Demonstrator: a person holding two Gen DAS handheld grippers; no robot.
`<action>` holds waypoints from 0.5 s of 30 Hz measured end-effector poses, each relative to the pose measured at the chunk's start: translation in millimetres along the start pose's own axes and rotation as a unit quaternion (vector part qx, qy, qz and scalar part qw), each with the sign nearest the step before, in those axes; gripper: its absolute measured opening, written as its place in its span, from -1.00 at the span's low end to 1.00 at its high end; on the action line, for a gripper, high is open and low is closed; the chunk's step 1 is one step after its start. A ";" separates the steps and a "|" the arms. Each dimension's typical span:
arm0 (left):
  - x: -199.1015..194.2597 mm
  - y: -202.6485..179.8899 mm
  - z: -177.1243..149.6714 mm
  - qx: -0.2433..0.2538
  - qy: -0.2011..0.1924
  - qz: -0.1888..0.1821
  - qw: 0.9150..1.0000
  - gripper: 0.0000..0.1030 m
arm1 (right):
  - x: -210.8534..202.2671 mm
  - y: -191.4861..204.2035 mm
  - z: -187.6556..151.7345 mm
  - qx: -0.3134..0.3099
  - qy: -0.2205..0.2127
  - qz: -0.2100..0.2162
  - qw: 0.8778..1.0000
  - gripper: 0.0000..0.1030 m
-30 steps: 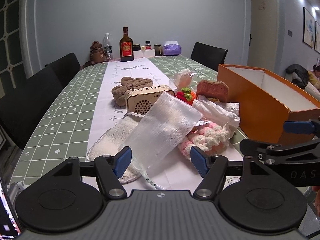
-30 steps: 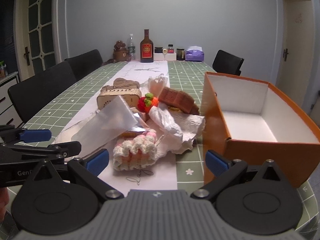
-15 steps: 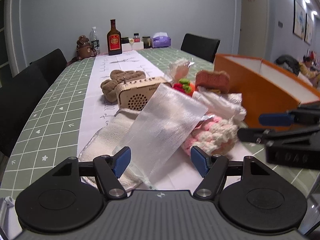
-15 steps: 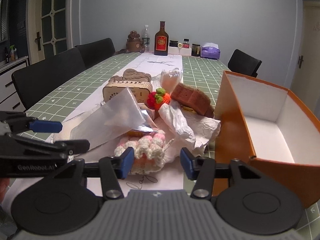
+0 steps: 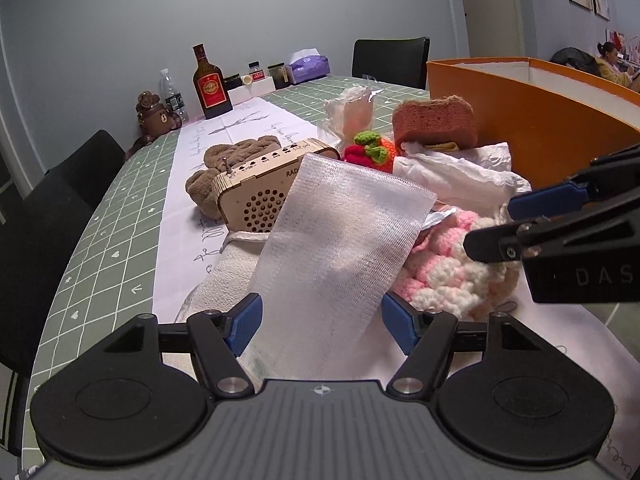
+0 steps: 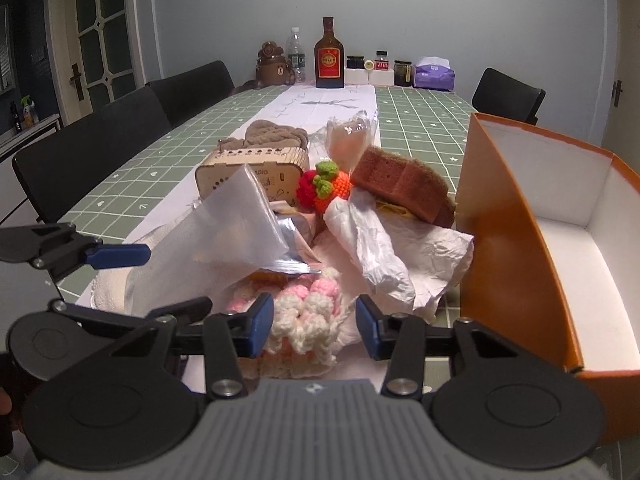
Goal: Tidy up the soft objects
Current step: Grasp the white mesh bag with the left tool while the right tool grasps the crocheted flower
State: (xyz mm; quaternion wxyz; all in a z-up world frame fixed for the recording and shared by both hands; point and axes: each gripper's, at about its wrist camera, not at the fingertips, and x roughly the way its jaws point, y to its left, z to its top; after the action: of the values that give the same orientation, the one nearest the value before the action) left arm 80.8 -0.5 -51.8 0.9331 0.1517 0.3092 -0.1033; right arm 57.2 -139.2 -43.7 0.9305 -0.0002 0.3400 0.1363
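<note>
A pile of soft things lies on the table runner. A white mesh pouch (image 5: pixel 340 240) leans over a cream towel (image 5: pixel 224 276). A pink-and-white crochet piece (image 6: pixel 308 316) lies in front, with white crumpled paper (image 6: pixel 384 248), a brown sponge (image 6: pixel 400 184), a crochet strawberry (image 6: pixel 320 188) and a brown knit cloth (image 5: pixel 236 156) behind. An orange box (image 6: pixel 504 224) stands open at the right. My left gripper (image 5: pixel 322 322) is open, its pads either side of the mesh pouch. My right gripper (image 6: pixel 315 322) is open, its pads either side of the crochet piece.
A wooden radio (image 5: pixel 264 192) sits in the pile. A clear plastic bag (image 6: pixel 352 136) stands behind the strawberry. A bottle (image 6: pixel 329 56), jars, a tissue pack (image 6: pixel 434 76) and a bear figure (image 6: pixel 274 68) stand at the far end. Black chairs (image 6: pixel 100 148) line the left side.
Both grippers have moved forward and lower toward the pile. The right jaws have narrowed from wide open to either side of the crochet piece. The left jaws stay open around the pouch.
</note>
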 end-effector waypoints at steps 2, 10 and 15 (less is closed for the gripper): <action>1.3 1.5 1.8 -0.007 0.000 -0.002 1.000 0.24 | 1.9 -1.0 -1.9 0.003 0.006 0.000 1.000 -0.11; 6.2 10.9 5.7 -0.038 0.005 -0.008 0.999 -0.84 | 9.7 -2.4 -3.7 -0.008 0.013 -0.003 1.000 -0.11; -1.8 18.9 12.0 -0.067 -0.001 -0.001 0.998 -0.97 | -1.1 2.7 -0.4 -0.029 -0.001 -0.004 1.000 -0.11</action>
State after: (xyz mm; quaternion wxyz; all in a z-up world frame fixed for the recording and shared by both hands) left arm 91.3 13.1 -37.4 0.9415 0.0881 0.3143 -0.0835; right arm 55.4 -136.9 -43.1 0.9310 -0.0284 0.3352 0.1418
